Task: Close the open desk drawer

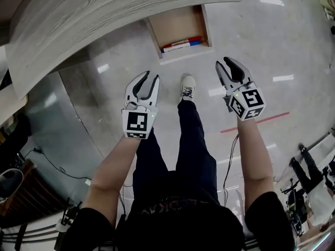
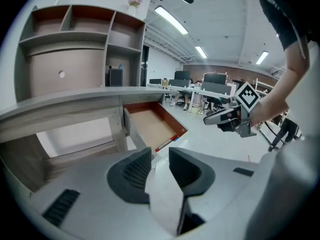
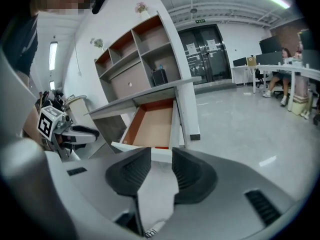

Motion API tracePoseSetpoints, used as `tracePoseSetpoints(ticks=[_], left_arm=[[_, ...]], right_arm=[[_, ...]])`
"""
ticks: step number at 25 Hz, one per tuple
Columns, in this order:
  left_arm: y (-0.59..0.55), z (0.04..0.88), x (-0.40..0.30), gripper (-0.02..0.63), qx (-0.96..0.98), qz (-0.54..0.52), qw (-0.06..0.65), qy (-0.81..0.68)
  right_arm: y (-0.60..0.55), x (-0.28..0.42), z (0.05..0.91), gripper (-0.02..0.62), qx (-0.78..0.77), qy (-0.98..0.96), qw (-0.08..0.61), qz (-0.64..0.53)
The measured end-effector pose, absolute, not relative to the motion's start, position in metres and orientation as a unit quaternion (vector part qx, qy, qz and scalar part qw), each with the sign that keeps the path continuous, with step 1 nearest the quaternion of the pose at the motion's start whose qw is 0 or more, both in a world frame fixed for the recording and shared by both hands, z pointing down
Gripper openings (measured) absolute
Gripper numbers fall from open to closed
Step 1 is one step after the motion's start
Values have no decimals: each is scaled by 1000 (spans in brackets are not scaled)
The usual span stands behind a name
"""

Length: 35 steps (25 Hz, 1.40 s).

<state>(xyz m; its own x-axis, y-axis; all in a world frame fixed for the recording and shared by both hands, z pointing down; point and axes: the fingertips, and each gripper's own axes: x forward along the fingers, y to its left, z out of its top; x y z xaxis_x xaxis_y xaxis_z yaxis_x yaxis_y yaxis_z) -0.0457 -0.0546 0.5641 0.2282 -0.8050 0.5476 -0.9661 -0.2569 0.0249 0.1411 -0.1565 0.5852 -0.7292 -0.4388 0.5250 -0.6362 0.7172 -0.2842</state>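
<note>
Drawer (image 1: 178,27): open, pulled out from under the desk top (image 1: 94,20) toward the person. It lies beyond both grippers and between them, so the task is not yet done.
Front panel (image 1: 186,51): the drawer's near edge, and judged the natural face to push.
Contents: red and blue pens (image 1: 181,43) lie just inside the front panel.
Left gripper (image 1: 148,76): jaws spread, nothing between the pads. It is nearer than the panel and to its left, apart from it.
Right gripper (image 1: 226,63): jaws likewise parted and empty. It is to the right of the panel, not touching it.
Reason for pose: both tools point forward and down at the drawer, probably lining up on the panel. A push needs no pinch.
Head view only: shows the drawer set between the two tools, with the person's shoe (image 1: 188,86) on the floor between them.
Gripper views only: show the gap between each pair of pads, the shelf unit (image 2: 75,44) above the desk, and the far office desks.
</note>
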Motion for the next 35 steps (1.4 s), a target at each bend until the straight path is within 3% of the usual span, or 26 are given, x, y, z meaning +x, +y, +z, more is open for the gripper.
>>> tracePoseSetpoints(ticks=[2, 4, 9, 22, 26, 35], left_arm=[[-55, 577, -49, 125, 754, 226, 190, -587], [-58, 591, -50, 162, 750, 234, 192, -588], [-71, 622, -45, 204, 750, 250, 190, -582], [-107, 641, -42, 202, 745, 240, 180, -596], [-104, 638, -39, 144, 748, 245, 177, -591], [-108, 603, -44, 133, 745, 211, 179, -607]], right_arm=[[-158, 139, 604, 140, 284, -902, 243, 214], [-161, 136, 624, 204, 266, -903, 273, 196], [-174, 131, 663, 223, 244, -902, 312, 171], [-196, 94, 676, 219, 197, -918, 321, 123], [-193, 88, 674, 183, 183, -918, 334, 108], [-190, 90, 638, 172, 213, -924, 296, 118]])
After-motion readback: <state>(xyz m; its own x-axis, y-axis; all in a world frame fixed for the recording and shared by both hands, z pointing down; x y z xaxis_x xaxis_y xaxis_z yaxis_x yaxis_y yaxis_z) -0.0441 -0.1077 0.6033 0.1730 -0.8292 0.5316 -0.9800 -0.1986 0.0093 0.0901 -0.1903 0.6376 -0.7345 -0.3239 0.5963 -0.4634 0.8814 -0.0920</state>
